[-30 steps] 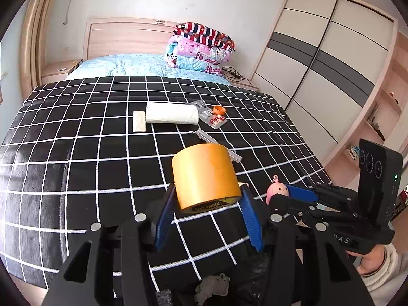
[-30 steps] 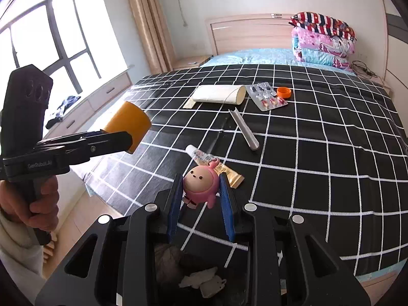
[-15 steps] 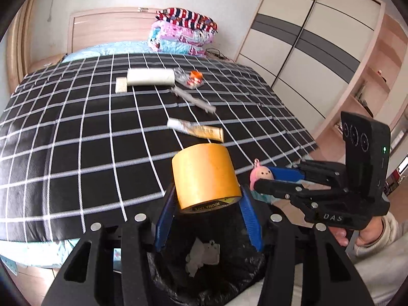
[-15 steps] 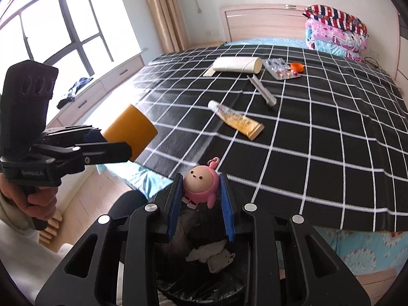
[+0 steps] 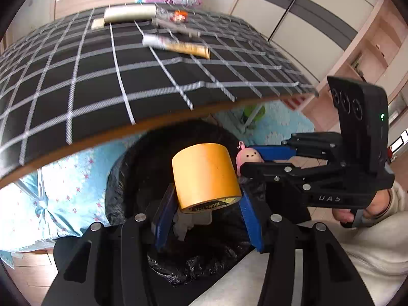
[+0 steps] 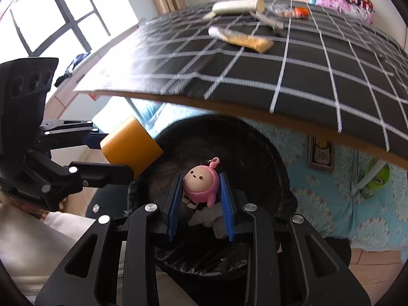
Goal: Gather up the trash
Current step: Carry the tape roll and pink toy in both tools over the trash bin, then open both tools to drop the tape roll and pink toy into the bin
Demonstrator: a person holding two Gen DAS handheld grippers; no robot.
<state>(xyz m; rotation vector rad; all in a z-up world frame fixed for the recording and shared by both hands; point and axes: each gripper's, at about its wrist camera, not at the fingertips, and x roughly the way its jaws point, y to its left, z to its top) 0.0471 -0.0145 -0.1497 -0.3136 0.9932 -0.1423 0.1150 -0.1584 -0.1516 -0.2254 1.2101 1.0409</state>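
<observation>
Through the left wrist camera, the left gripper [image 5: 206,216] is pinching a roll of yellow tape [image 5: 205,176] between its blue pads, holding it above the open mouth of a black-lined trash bin [image 5: 122,178] where white scraps are lying. Just to its right, the right gripper [image 5: 251,159] is gripping a small pink doll keychain [image 5: 247,156]. A yellow tube [image 5: 176,46] and a white roll [image 5: 128,14] are lying on the black checked board [image 5: 76,86] beyond. Through the right wrist camera, the right gripper [image 6: 201,193] is clamping the pink doll keychain [image 6: 201,186] over the trash bin [image 6: 267,153], while the left gripper [image 6: 109,155] is squeezing the roll of yellow tape [image 6: 131,145] beside the bin's rim.
</observation>
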